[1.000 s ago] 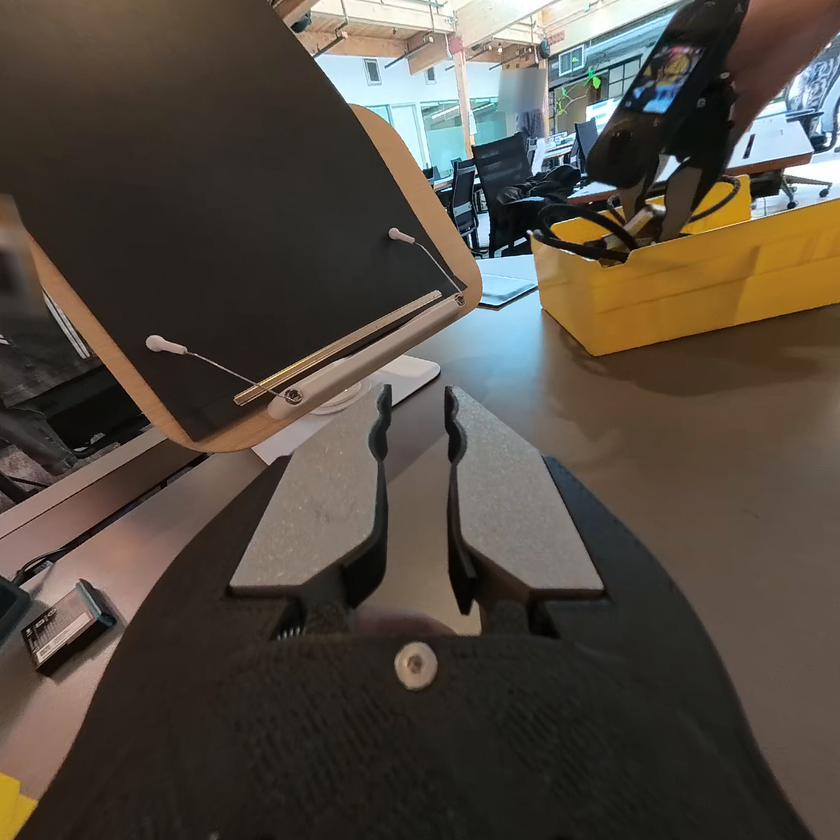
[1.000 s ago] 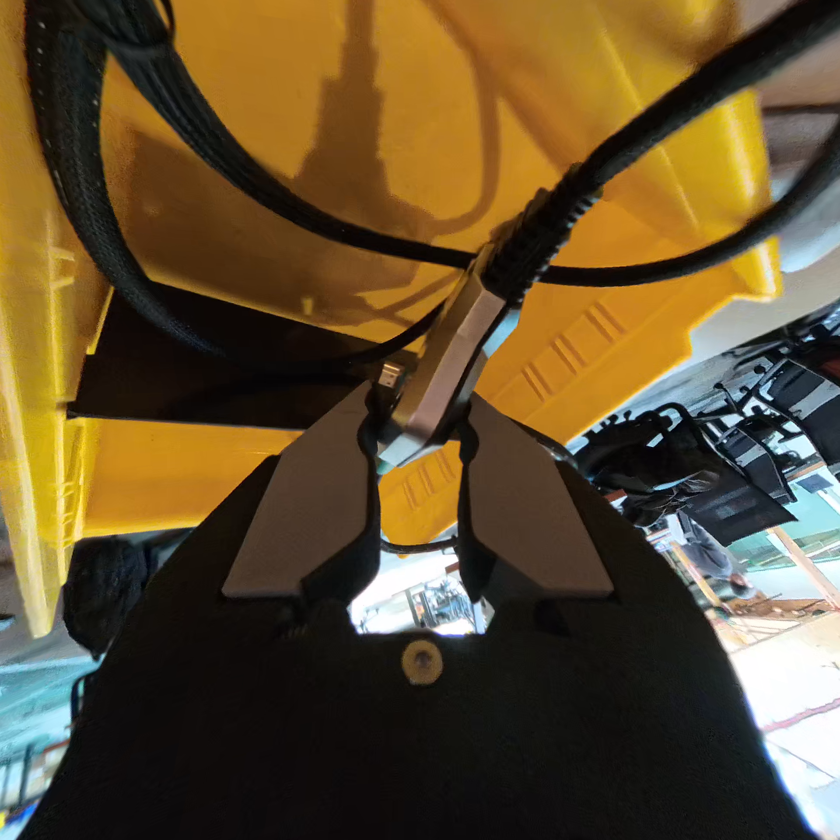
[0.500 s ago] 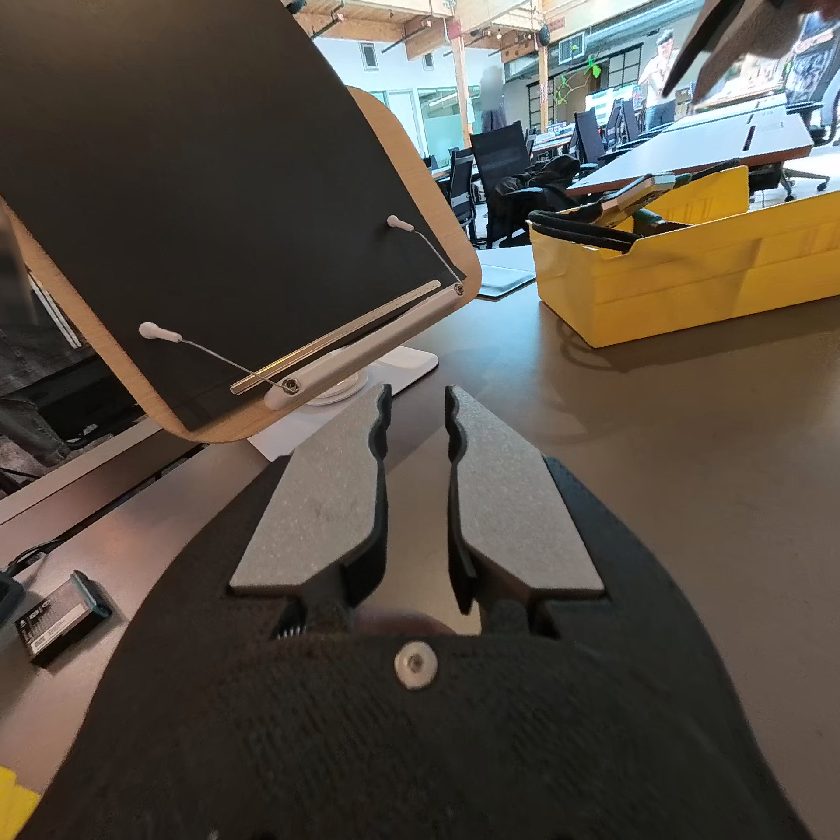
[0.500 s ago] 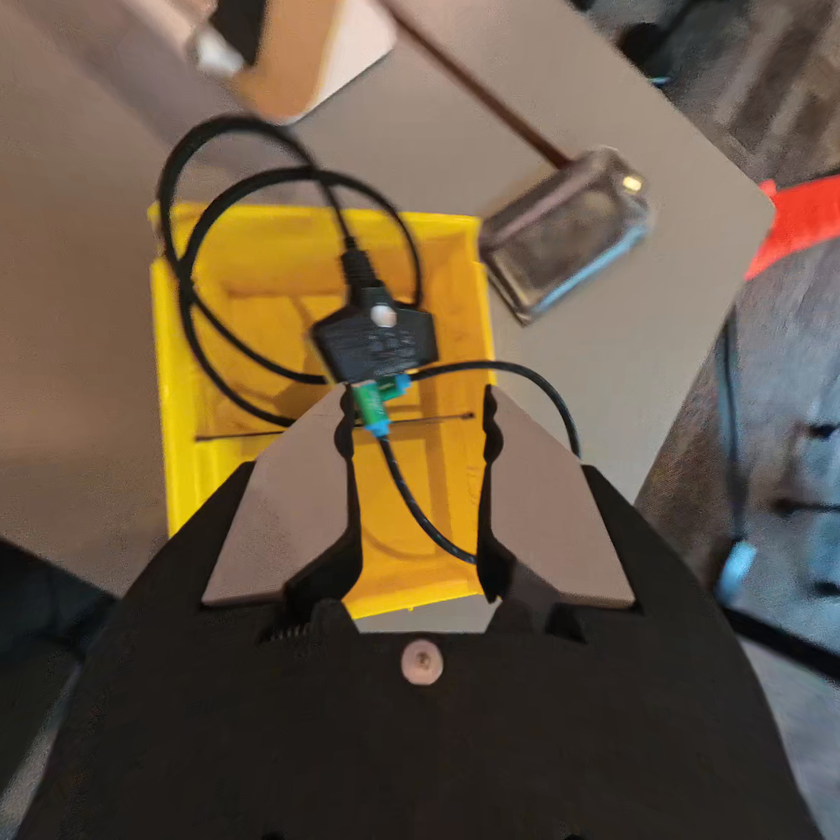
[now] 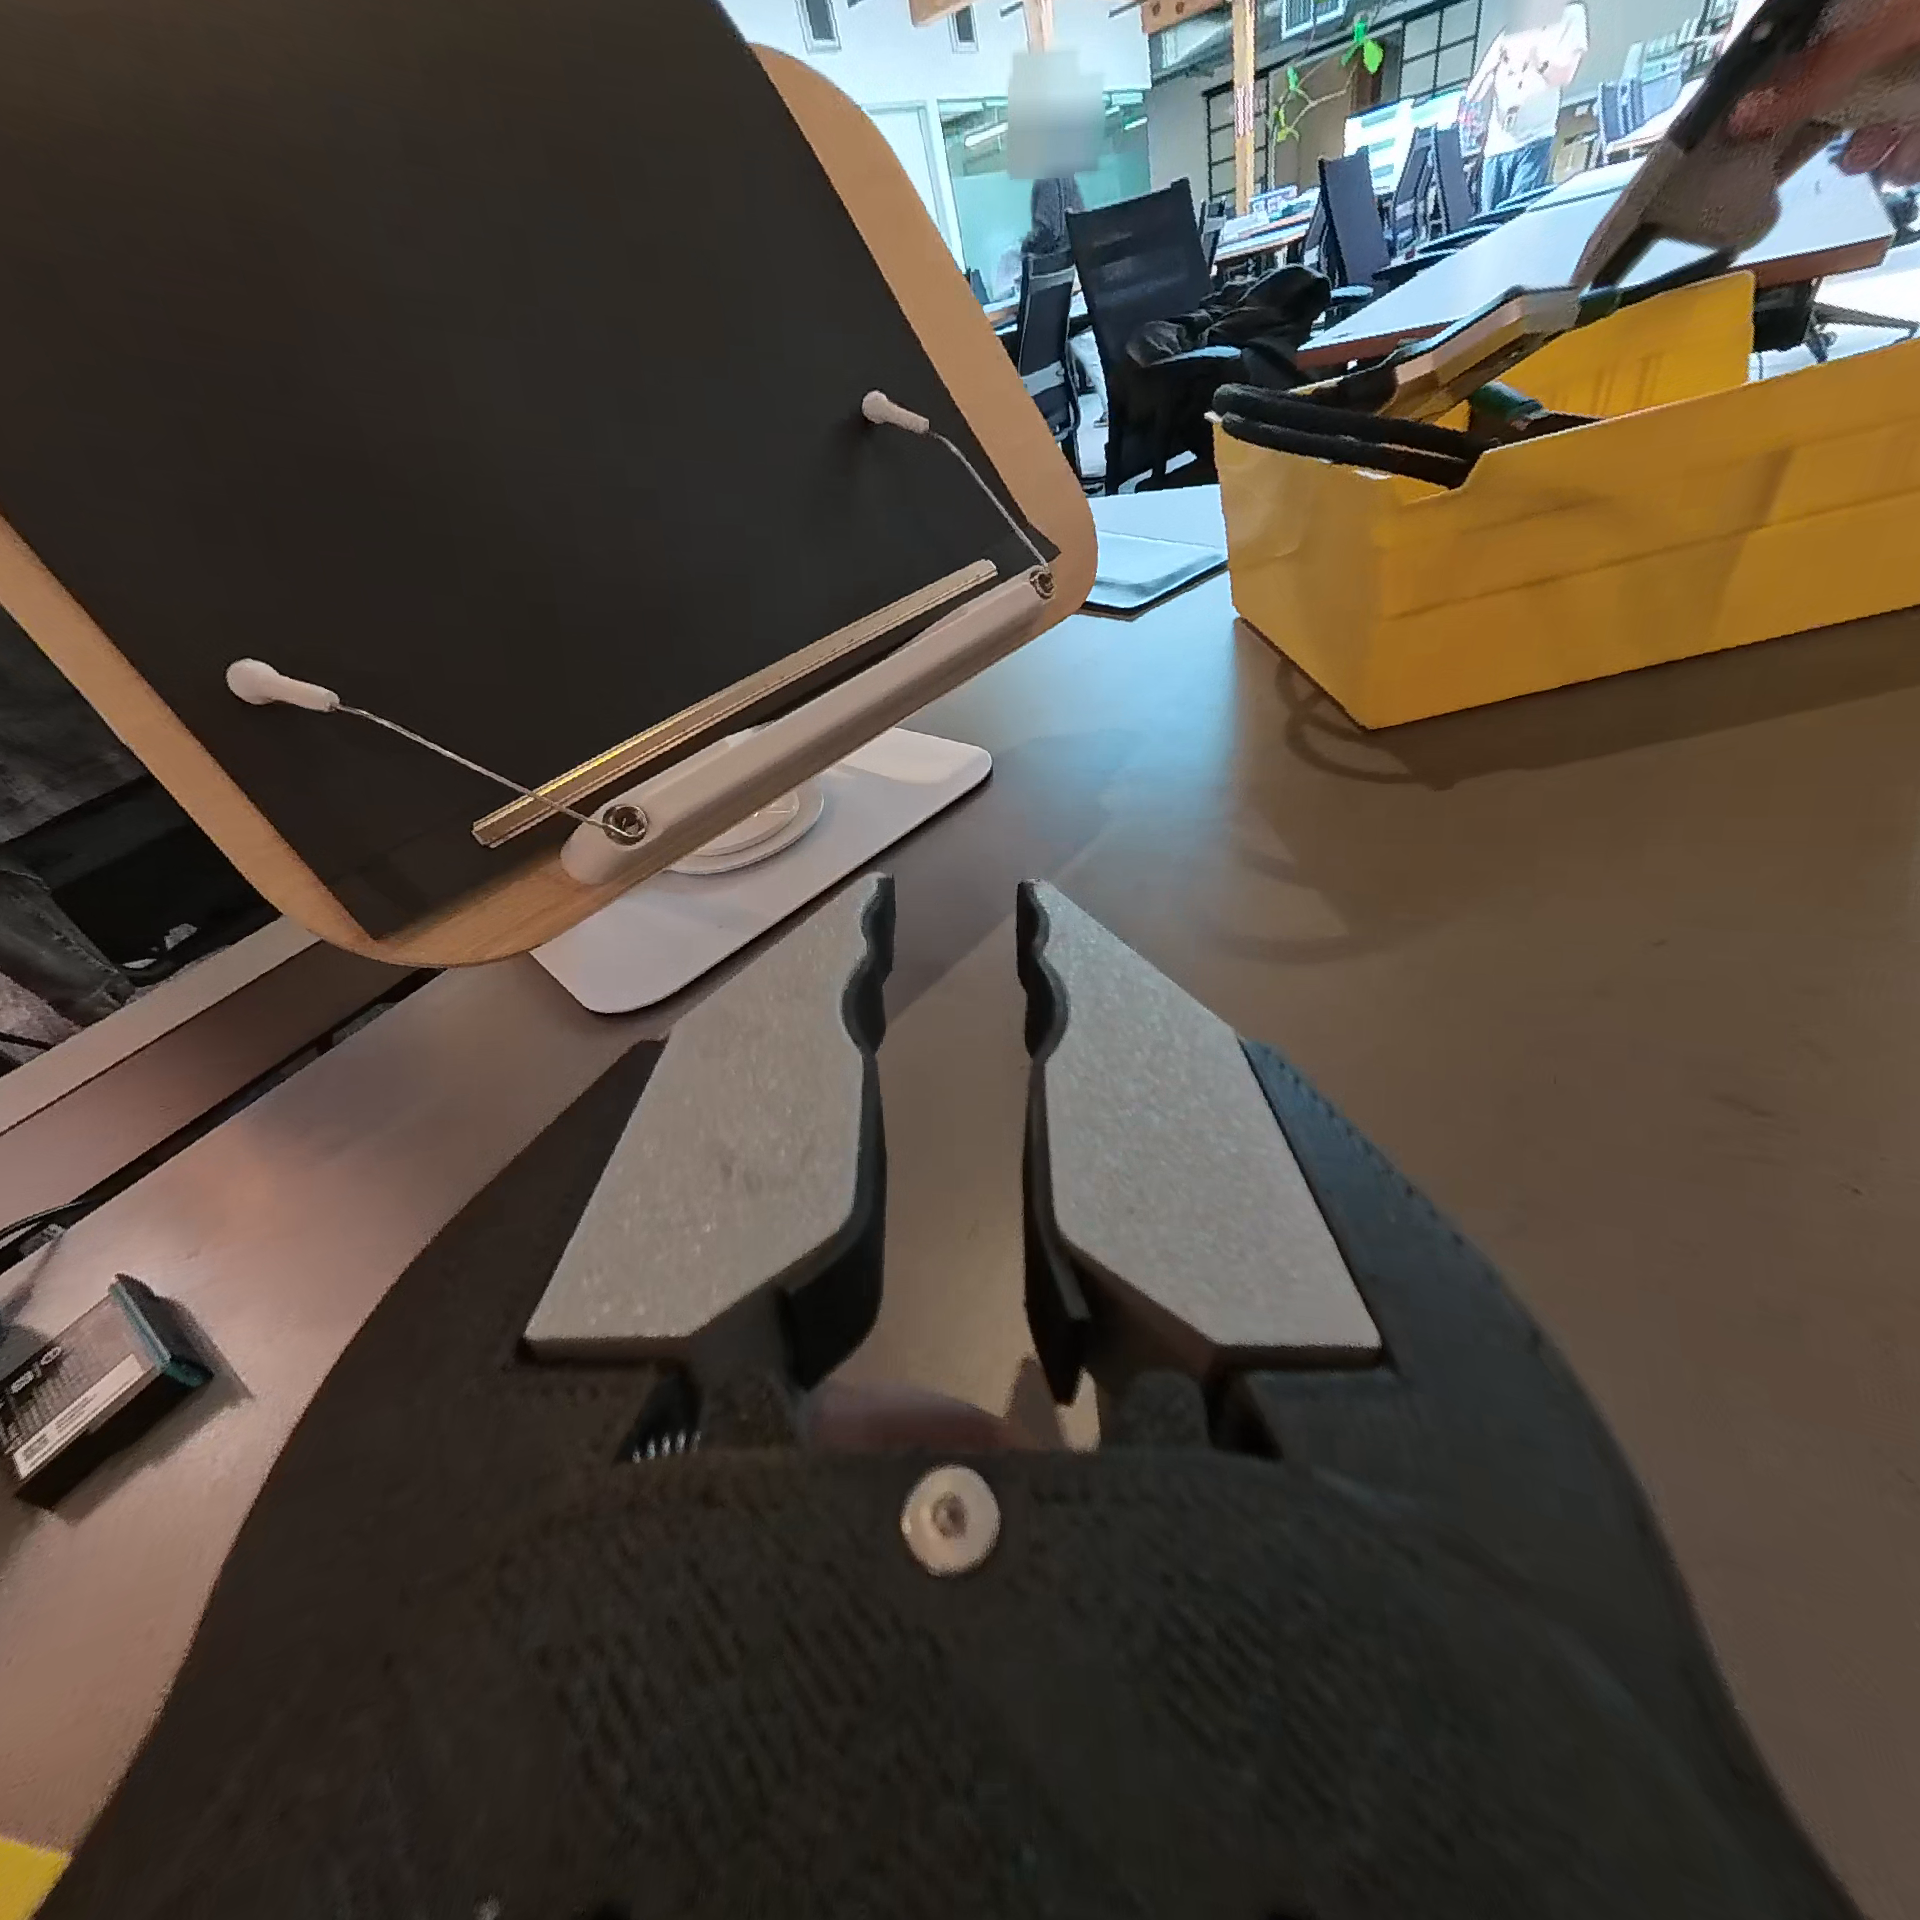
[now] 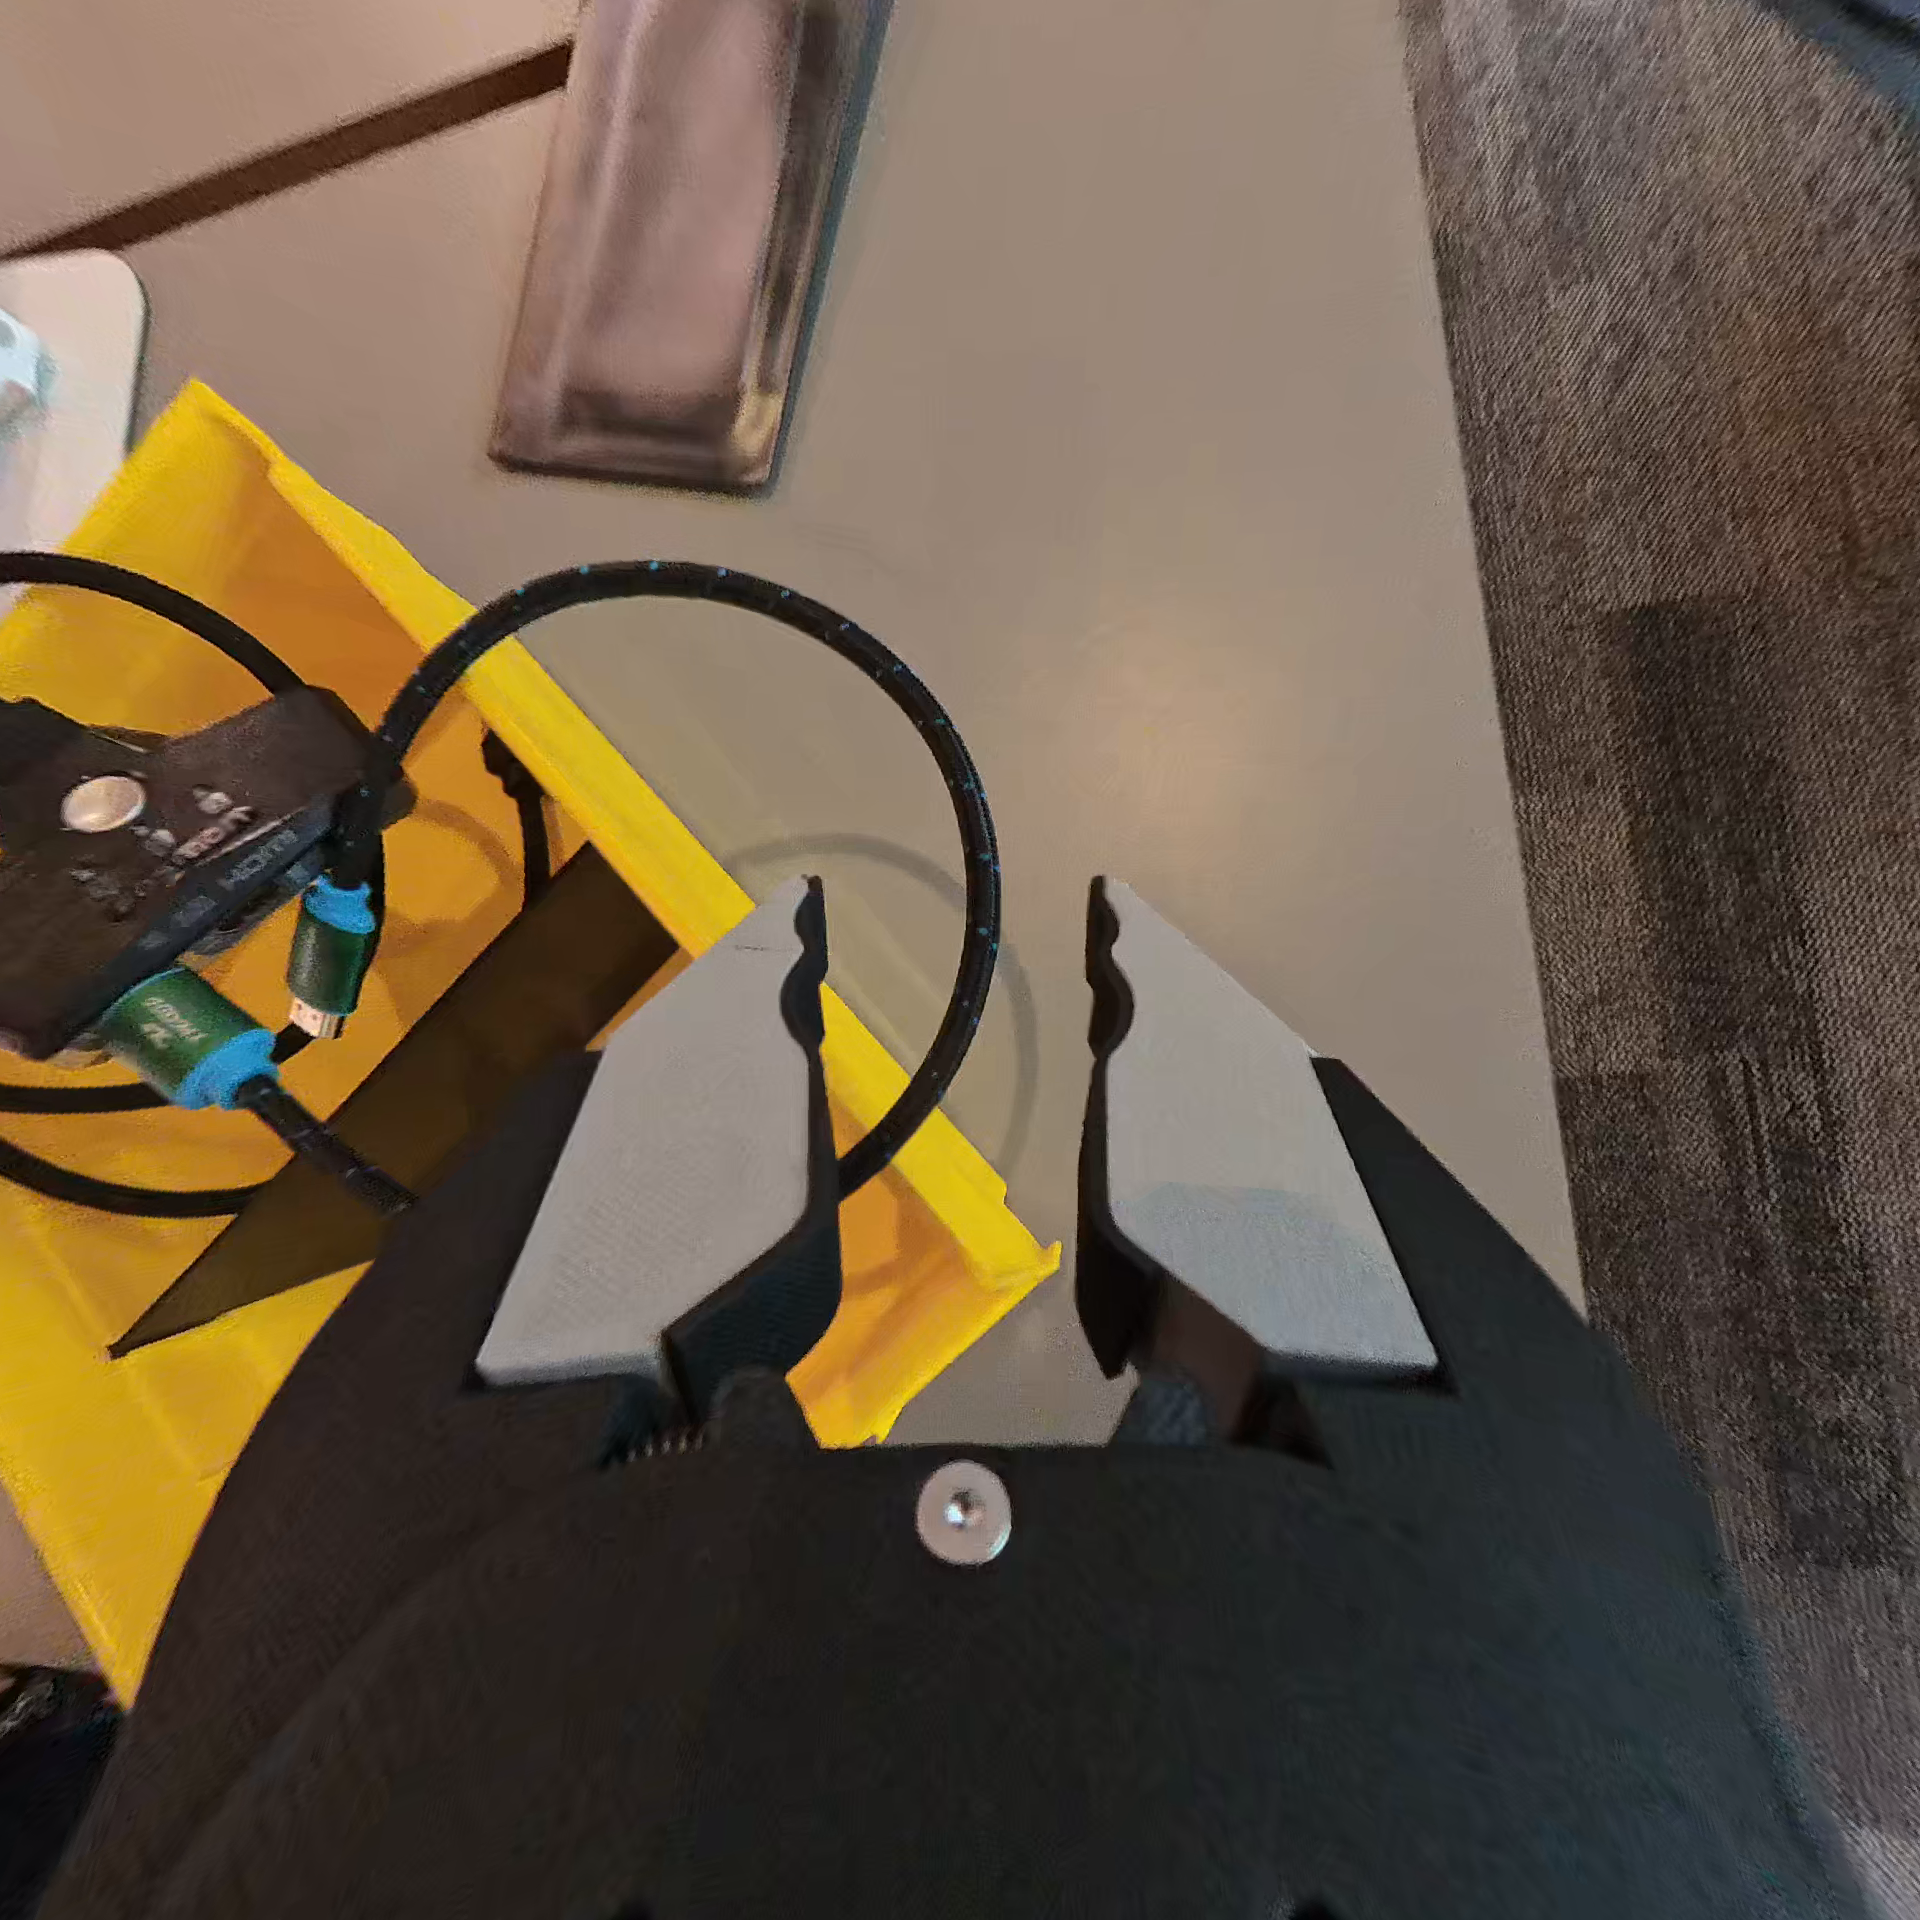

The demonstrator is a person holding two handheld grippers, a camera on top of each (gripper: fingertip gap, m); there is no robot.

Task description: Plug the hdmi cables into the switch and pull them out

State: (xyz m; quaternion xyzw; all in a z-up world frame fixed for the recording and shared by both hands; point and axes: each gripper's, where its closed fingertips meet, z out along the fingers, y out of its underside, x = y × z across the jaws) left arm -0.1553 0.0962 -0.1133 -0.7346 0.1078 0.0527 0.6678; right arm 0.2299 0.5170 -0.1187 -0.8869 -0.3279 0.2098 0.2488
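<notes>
One black switch [image 6: 125, 852] is seen in the yellow bin [image 6: 644, 821], at nine o'clock in the right wrist view. Two green HDMI plugs with blue collars are counted there: one [image 6: 171, 1034] is seated in the switch's lower edge, the other [image 6: 332, 951] hangs free just beside it. A braided black cable [image 6: 935, 748] is looped over the bin's rim onto the grey table [image 6: 1195, 582]. The right gripper [image 6: 951, 914] is held above the rim, fingers spread and grasping nothing. The left gripper [image 5: 951, 935] is held low over the table, fingers parted with a narrow gap, empty. One book stand [image 5: 499, 436] is seen at eleven o'clock, one small black box [image 5: 83, 1392] at eight o'clock.
</notes>
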